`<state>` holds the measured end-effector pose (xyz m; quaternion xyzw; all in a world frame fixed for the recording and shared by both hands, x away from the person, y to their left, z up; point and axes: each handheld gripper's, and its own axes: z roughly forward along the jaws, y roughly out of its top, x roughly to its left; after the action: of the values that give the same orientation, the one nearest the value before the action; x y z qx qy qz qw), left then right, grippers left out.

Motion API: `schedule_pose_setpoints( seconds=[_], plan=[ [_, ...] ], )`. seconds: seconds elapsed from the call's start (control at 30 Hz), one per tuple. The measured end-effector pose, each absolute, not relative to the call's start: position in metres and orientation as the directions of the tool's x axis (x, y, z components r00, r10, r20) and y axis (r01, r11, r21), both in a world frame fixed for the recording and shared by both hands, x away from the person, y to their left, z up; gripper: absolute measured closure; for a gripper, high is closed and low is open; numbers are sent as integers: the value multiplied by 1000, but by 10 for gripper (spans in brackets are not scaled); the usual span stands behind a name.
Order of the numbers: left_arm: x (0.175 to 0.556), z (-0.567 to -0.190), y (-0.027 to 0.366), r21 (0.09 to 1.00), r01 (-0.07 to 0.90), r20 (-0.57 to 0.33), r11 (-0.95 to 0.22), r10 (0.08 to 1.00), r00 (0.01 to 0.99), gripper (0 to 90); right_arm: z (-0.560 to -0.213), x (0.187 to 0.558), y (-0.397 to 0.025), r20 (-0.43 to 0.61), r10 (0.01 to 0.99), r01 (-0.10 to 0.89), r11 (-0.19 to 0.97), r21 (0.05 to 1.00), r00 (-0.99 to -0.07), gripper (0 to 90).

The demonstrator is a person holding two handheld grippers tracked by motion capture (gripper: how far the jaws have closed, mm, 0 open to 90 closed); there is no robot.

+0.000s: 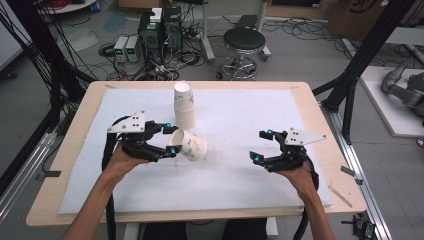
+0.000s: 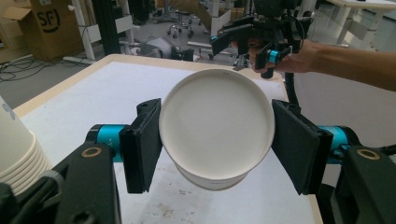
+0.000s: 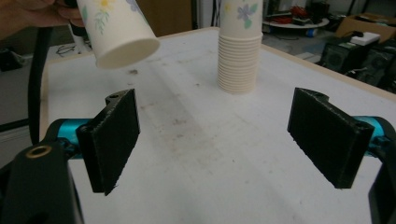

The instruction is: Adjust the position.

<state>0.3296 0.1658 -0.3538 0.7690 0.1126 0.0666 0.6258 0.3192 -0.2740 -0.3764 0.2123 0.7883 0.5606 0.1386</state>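
Near the middle of the high view, the left gripper (image 1: 170, 139) gently squeezes a light, squashy flowered paper cup (image 1: 192, 144) by its sides, while the right gripper (image 1: 261, 145) waits wide apart.

the high view looks down and forward over the whole table (image 1: 60, 165). each gripper view sits low, close behind its own jaws. all three share the held cup (image 1: 192, 145) and the stack (image 1: 184, 106).

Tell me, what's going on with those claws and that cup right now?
Left gripper shut on cup, held tilted above the mat. Right gripper open, empty. Cup stack upright behind. Nothing between them.
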Motion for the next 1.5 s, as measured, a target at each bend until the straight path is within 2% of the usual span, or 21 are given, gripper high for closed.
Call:
schedule_pose_setpoints(
  seconds=[0.43, 1.0, 1.5],
  plan=[
    [327, -357, 159, 982, 92, -50, -164, 244, 969, 363, -350, 339, -225, 4, 331, 119, 329, 937, -944, 170],
    [327, -357, 136, 982, 88, -56, -168, 189, 980, 364, -349, 347, -171, 24, 146, 75, 360, 930, -989, 170],
    [327, -348, 129, 987, 81, -59, -139, 154, 986, 363, -357, 343, -149, 34, 76, 62, 397, 916, -997, 174]
  ],
)
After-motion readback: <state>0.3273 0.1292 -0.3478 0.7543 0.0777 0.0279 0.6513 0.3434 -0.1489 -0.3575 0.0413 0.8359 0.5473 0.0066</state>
